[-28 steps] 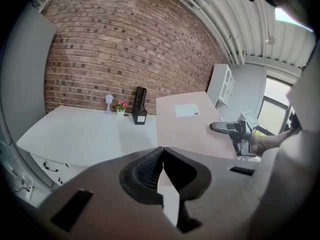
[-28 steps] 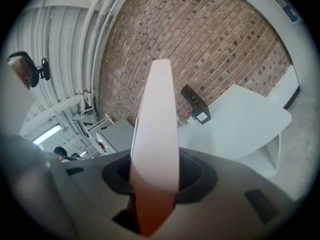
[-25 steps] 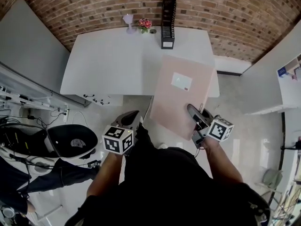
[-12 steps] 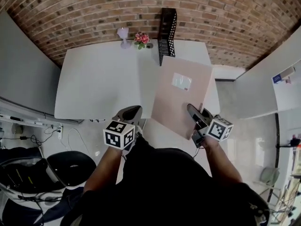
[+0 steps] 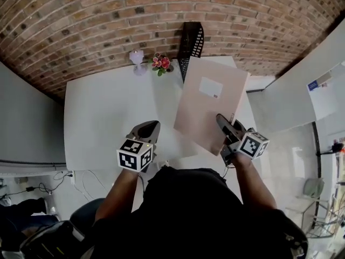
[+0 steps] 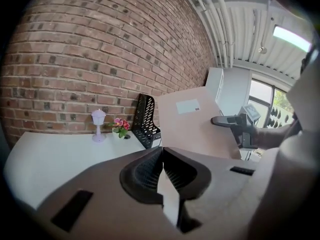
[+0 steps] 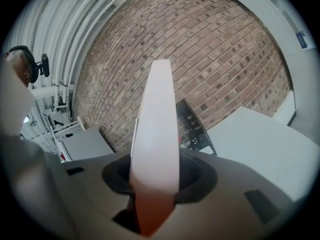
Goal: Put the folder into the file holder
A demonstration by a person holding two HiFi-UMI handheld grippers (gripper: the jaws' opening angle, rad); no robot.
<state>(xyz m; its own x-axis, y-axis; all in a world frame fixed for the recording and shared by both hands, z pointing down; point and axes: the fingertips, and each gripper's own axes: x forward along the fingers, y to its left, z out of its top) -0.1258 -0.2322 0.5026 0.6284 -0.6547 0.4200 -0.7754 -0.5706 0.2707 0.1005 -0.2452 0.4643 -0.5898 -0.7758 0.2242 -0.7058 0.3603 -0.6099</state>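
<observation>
A pale pink folder [image 5: 207, 107] with a white label hangs over the white table's [image 5: 108, 117] right part, gripped at its near right corner by my right gripper [image 5: 226, 128]. In the right gripper view the folder [image 7: 155, 134] stands edge-on between the jaws. The black mesh file holder [image 5: 190, 42] stands at the table's far edge against the brick wall, just beyond the folder's far edge; it also shows as the holder [image 6: 145, 121] and the holder [image 7: 192, 126]. My left gripper [image 5: 148, 129] is shut and holds nothing, above the table's near edge.
A small lilac lamp [image 5: 137, 56] and a pot of pink flowers [image 5: 160, 62] stand left of the file holder. Brick wall [image 5: 108, 20] runs behind the table. A white cabinet [image 5: 285, 101] stands to the right.
The view has moved closer to the table and wall. The folder has travelled forward, its far edge now close to the file holder. The left gripper has come over the table's near edge.
</observation>
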